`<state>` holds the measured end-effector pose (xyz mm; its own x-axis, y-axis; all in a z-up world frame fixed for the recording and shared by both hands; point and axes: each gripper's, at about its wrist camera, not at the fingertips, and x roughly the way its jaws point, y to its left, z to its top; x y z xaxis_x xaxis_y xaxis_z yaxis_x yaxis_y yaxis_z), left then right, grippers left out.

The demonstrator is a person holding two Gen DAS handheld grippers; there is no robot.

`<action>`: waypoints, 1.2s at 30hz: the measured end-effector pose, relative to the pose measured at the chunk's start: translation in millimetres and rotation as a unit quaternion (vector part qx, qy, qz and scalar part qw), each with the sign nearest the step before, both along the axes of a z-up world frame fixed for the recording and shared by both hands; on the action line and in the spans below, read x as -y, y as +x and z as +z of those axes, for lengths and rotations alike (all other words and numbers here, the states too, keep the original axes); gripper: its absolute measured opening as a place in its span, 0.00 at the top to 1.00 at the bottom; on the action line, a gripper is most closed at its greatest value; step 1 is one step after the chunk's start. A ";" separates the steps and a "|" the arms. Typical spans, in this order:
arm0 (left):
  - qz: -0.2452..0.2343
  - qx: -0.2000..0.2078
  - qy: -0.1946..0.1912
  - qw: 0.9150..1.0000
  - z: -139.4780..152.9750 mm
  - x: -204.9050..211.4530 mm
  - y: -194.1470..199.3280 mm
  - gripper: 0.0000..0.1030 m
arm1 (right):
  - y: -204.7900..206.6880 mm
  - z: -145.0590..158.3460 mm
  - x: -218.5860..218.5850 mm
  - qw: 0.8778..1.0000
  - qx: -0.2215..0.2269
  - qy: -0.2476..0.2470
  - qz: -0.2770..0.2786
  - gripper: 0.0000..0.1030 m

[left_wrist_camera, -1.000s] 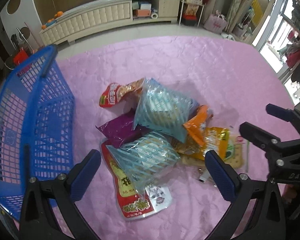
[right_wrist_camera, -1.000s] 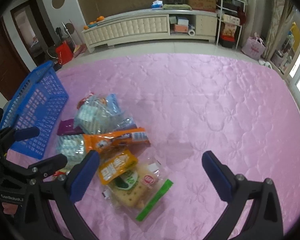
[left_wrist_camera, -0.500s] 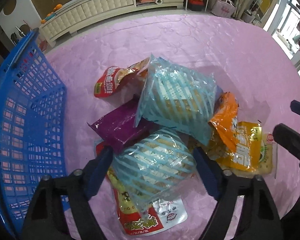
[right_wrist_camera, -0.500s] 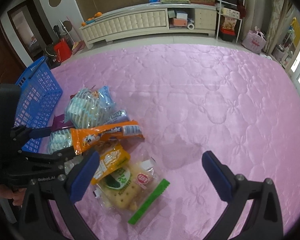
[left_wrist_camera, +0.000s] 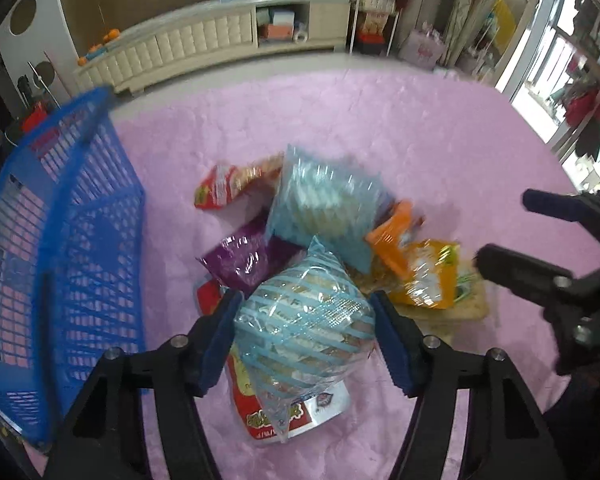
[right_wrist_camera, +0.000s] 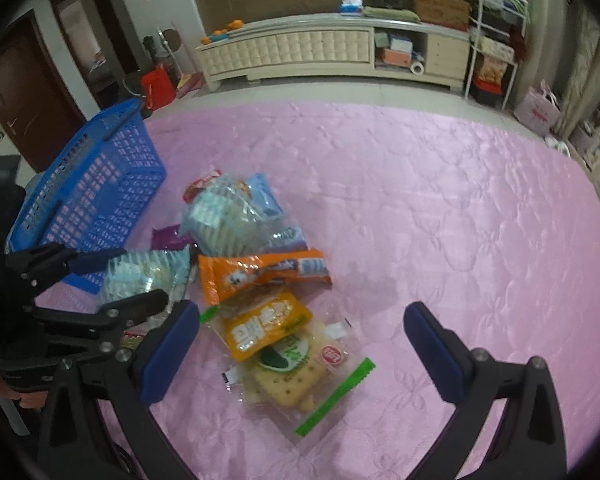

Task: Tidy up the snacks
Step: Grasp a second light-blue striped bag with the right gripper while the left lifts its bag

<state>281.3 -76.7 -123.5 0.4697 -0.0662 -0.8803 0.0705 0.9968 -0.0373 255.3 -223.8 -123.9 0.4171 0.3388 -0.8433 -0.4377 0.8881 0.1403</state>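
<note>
A puffy blue-striped snack bag (left_wrist_camera: 304, 316) sits between the blue pads of my left gripper (left_wrist_camera: 306, 328). The jaws are closing and both pads press its sides. Behind it lies the pile: a second blue-striped bag (left_wrist_camera: 324, 200), a purple packet (left_wrist_camera: 244, 260), a red packet (left_wrist_camera: 224, 188) and an orange packet (left_wrist_camera: 392, 240). In the right wrist view my left gripper (right_wrist_camera: 128, 280) holds the same bag (right_wrist_camera: 140, 272) beside the blue basket (right_wrist_camera: 100, 184). My right gripper (right_wrist_camera: 302, 312) stands open over the yellow packet (right_wrist_camera: 264, 324) and cracker packet (right_wrist_camera: 296, 372).
The blue mesh basket (left_wrist_camera: 80, 220) stands at the left of the pile on a pink quilted cloth (right_wrist_camera: 440, 208). A flat red and silver packet (left_wrist_camera: 268, 412) lies under the held bag. A long cream cabinet (right_wrist_camera: 292, 52) runs along the far wall.
My left gripper came down over the near blue-striped bag and its jaws narrowed from wide apart onto the bag's sides. The right gripper has barely shifted.
</note>
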 end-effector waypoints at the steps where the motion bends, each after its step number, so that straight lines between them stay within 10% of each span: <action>1: 0.001 0.010 -0.005 1.000 8.8 -0.8 -3.9 0.39 | 0.5 4.1 -2.1 1.000 0.003 -0.002 0.005 0.00; 15: 0.026 0.084 -0.003 0.996 83.1 -49.1 -23.3 0.39 | 18.7 28.0 -62.4 0.992 0.033 -0.041 0.113 0.00; 27: 0.031 0.083 0.028 0.996 73.5 -51.7 -17.9 0.39 | 47.1 -22.9 -109.7 0.972 0.009 -0.104 0.209 0.01; 36: 0.032 0.077 0.060 0.995 60.8 -47.1 -11.9 0.39 | 59.2 -61.9 -125.4 0.961 -0.018 -0.131 0.245 0.36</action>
